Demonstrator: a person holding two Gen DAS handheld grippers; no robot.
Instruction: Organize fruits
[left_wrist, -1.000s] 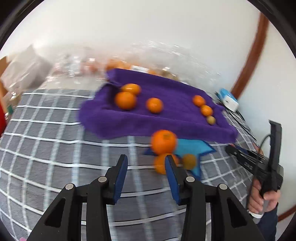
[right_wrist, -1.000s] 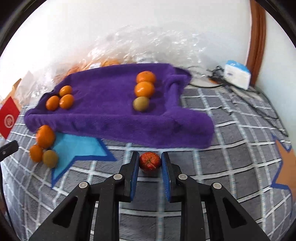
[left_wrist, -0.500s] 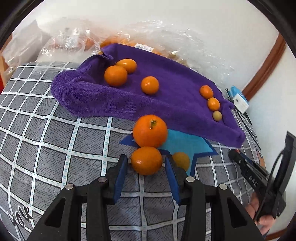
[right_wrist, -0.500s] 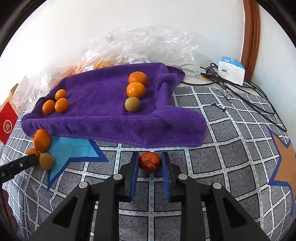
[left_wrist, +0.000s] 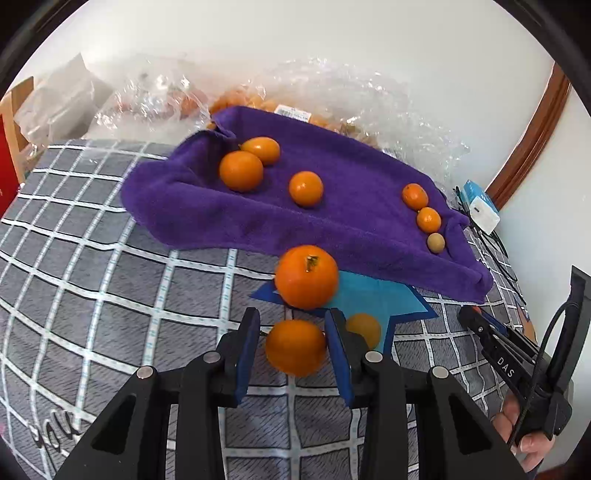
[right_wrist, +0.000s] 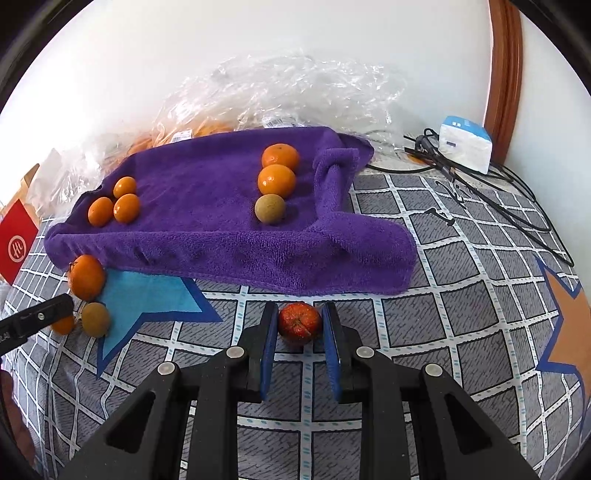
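Purple towel (right_wrist: 207, 236): lies on the grey checked cover (left_wrist: 92, 288), near edge draped over a blue star print (right_wrist: 147, 291); six fruits on it in two groups.
Left group on towel: three small oranges (right_wrist: 114, 203) close together.
Right group on towel: two mandarins (right_wrist: 277, 170) and one dull brownish fruit (right_wrist: 270, 208) in a row, touching or nearly so.
My left gripper (left_wrist: 293, 345): jaws partly open around a small orange (left_wrist: 295, 347); right pad looks to touch it, left pad shows a slim gap. Not clamped as far as I can tell.
Beside it: big orange with stem (left_wrist: 306, 277) just behind; yellowish fruit (left_wrist: 364, 328) half hidden behind my right finger.
My right gripper (right_wrist: 300, 326): jaws narrowly open on either side of a reddish tangerine (right_wrist: 299, 325), which sits on the cover just in front of the towel edge. Contact unclear; small gaps show on both sides.
Hidden / cut off: clear plastic bags (right_wrist: 295, 96) behind the towel hold orange fruit, blurred through the film; bag labels too small to read. In the right view my left finger covers most of the small orange.
Writing: "DAS" on the right gripper body (left_wrist: 506, 365) in the left view; red card (right_wrist: 16, 245) with a round white logo, letters unclear.
Other: white and blue box (right_wrist: 465, 147) with black cables (right_wrist: 491, 188) by the wall.
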